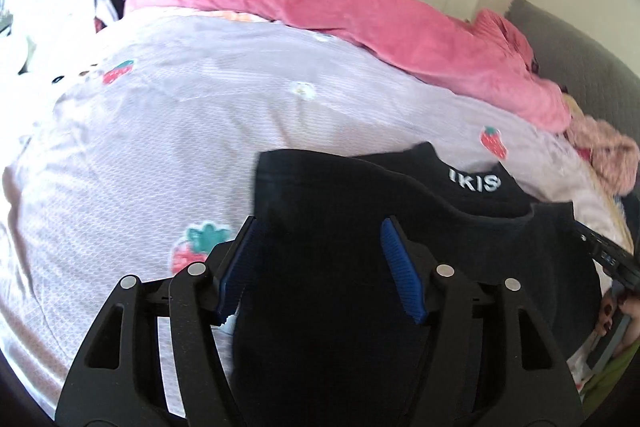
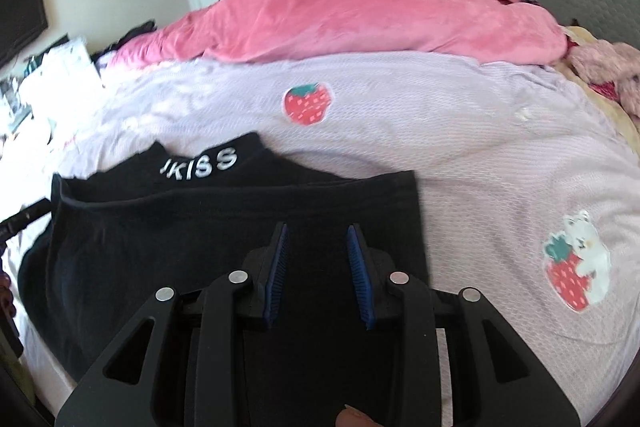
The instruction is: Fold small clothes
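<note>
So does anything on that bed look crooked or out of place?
The black garment lies unevenly: its folded-over layer sits askew, so the lettered collar pokes out beyond it. Behind, the pink blanket is bunched in a heap.

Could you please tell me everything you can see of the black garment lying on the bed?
The black garment is a small dark top of soft, knit-looking fabric, with white letters reading "KISS" along its collar. It lies mostly flat on the lilac strawberry-print bedspread, with one layer folded over, its straight edge just below the collar. The left gripper and right gripper are both over it with jaws apart, not pinching the cloth.
</note>
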A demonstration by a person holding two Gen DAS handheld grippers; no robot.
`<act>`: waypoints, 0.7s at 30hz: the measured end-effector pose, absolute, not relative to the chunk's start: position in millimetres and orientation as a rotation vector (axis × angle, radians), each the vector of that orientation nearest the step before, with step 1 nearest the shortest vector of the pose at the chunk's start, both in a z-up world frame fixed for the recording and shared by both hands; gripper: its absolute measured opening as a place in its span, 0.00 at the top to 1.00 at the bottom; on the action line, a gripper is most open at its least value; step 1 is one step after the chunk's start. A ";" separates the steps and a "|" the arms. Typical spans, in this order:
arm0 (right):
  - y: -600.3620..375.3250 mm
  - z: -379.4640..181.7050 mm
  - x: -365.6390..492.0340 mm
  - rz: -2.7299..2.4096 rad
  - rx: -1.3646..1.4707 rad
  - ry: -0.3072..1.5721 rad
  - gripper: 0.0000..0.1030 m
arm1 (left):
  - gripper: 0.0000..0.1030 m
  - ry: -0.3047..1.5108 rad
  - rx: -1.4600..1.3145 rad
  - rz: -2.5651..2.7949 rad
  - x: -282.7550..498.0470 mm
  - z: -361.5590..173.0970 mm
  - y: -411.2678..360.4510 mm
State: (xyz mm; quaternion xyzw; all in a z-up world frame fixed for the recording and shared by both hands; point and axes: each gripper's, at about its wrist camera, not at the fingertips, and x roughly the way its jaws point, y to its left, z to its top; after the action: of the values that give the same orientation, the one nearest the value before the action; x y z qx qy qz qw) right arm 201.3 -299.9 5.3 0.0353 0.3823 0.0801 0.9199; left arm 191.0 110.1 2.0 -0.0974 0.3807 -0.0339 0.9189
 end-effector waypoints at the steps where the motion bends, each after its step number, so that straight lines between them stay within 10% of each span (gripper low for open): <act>1: -306.8 9.4 196.9 0.151 0.087 0.771 0.64 | 0.46 0.782 -0.222 -0.066 191.7 1.8 116.6; 21: -334.9 1.4 233.1 0.124 0.135 0.864 0.58 | 0.33 0.898 -0.290 -0.211 235.6 -4.8 132.6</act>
State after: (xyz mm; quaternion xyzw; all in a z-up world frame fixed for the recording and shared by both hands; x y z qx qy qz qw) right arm 233.1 -334.9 1.4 0.0655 0.4180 0.0598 0.9041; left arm 235.6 132.6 -4.8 -0.1392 0.4315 -0.1017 0.8855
